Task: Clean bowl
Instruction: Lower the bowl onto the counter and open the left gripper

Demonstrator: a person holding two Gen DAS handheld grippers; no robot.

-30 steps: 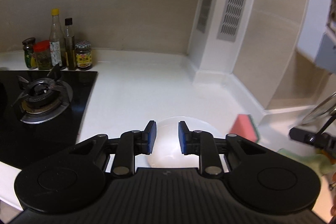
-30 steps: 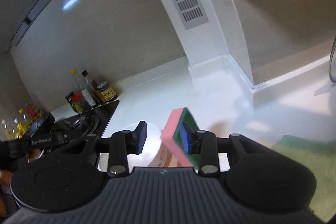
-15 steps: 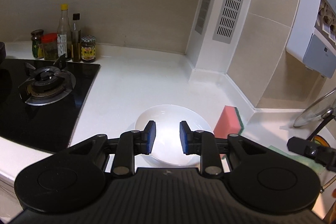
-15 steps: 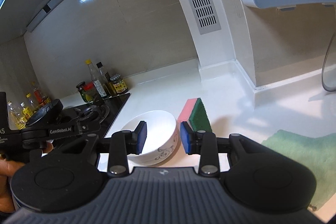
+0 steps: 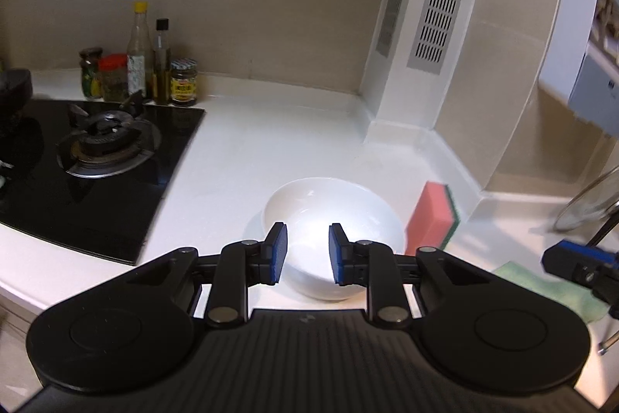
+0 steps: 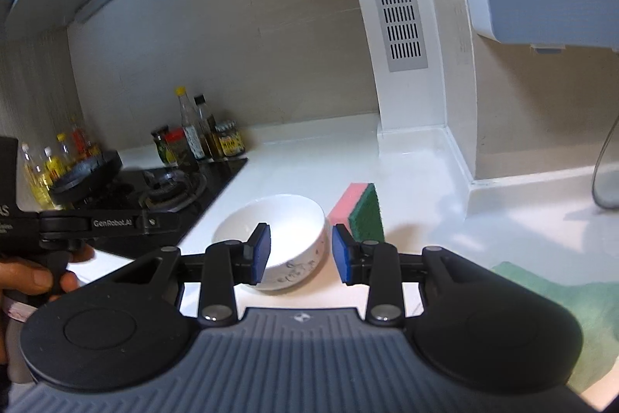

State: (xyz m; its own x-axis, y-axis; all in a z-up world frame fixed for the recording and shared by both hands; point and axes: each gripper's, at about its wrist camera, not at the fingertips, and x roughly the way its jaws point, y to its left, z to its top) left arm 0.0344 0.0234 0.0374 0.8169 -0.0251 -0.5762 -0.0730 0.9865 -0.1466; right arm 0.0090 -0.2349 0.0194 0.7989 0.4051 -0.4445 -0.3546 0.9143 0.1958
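White bowl [image 5: 332, 215] with dark floral print, upright on white tabletop [image 5: 271, 142] beside pink-green sponge [image 5: 433, 215]. Left claw [image 5: 305, 254] just narrowed, empty; right claw [image 6: 300, 252] open, empty, angled down.

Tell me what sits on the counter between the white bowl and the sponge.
Nothing: in the right wrist view, only a bare strip of white counter separates the bowl from the upright sponge. The left wrist view agrees.

My left wrist view is looking down from close above the worktop's [image 5: 271, 142] front edge toward its back corner. My right wrist view is facing likewise from further right. Both are sharing bowl [image 5: 332, 215], sponge [image 6: 358, 209], hob [image 5: 77, 180].
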